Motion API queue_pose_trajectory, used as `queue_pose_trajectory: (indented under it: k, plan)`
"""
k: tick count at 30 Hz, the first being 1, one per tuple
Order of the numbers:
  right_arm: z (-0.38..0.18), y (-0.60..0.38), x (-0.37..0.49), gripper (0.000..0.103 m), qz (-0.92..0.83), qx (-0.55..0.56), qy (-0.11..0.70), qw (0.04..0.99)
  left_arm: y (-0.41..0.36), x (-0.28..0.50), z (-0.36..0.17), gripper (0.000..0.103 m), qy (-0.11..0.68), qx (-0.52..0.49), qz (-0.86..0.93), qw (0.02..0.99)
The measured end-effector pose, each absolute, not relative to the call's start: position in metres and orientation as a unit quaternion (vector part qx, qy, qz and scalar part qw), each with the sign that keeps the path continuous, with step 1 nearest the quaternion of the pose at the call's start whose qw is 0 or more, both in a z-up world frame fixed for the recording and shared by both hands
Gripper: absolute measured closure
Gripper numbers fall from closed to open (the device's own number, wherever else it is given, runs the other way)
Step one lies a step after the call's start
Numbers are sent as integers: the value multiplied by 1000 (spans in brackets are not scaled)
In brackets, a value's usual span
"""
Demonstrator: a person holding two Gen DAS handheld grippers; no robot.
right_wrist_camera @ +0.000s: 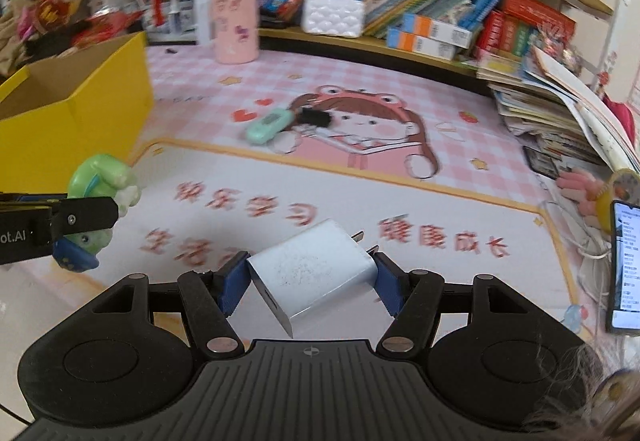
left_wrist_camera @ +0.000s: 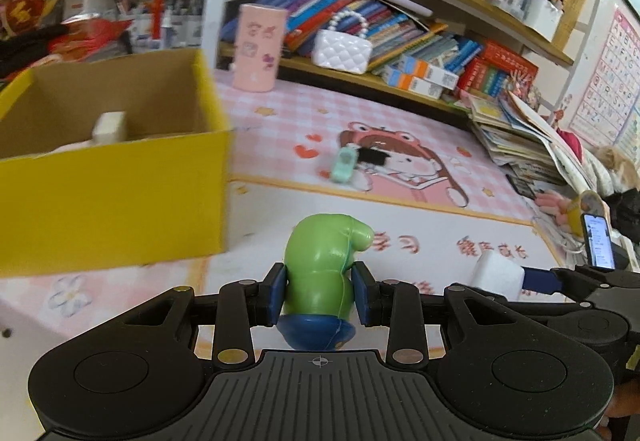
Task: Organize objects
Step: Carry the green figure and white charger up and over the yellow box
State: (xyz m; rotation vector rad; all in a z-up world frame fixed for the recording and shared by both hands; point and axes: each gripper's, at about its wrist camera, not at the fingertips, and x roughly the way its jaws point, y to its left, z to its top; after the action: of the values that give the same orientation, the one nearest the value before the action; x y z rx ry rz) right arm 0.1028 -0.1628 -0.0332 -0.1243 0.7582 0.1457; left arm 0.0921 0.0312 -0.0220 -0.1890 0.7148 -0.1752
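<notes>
- Left hand-held gripper [left_wrist_camera: 320, 291]: clamped on the green figure [left_wrist_camera: 324, 265], pads on either side of its middle; carried above the counter [left_wrist_camera: 460, 225], just right of the yellow box [left_wrist_camera: 112, 201].
- Green figure: rounded, glossy body on a blue base. Probably light, stiff plastic and rather slippery; the narrow middle above the base looks the safest place to take hold (the domed top would likely slide out).
- Right hand-held gripper [right_wrist_camera: 312, 277]: clamped on the white charger [right_wrist_camera: 312, 269], held skewed, one corner pointing near, its prongs pointing far.
- White charger: hard, smooth block, likely light and sturdy; flat opposite faces suit the pads best, prongs to be avoided. The skewed hold could let it twist.
- Yellow box: open cardboard, far left on the counter; a pale block [left_wrist_camera: 110, 127] already lies inside. Judged the destination for both held things.
- Mint green device [right_wrist_camera: 266, 129] with a black item [right_wrist_camera: 314, 117] just beside it: lying mid-counter on the pink mat, apparently still to be sorted.
- Pink cup [right_wrist_camera: 234, 21] and white handbag [right_wrist_camera: 332, 15]: at the far edge by the bookshelf.
</notes>
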Motion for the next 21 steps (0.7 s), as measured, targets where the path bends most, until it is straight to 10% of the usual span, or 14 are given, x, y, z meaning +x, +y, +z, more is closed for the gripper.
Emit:
queue_pose_trajectory:
  k: [21]
  plan:
    - [-27, -25, 21, 41, 195, -103, 333, 917, 146, -15, -10, 70, 324, -105, -4, 940]
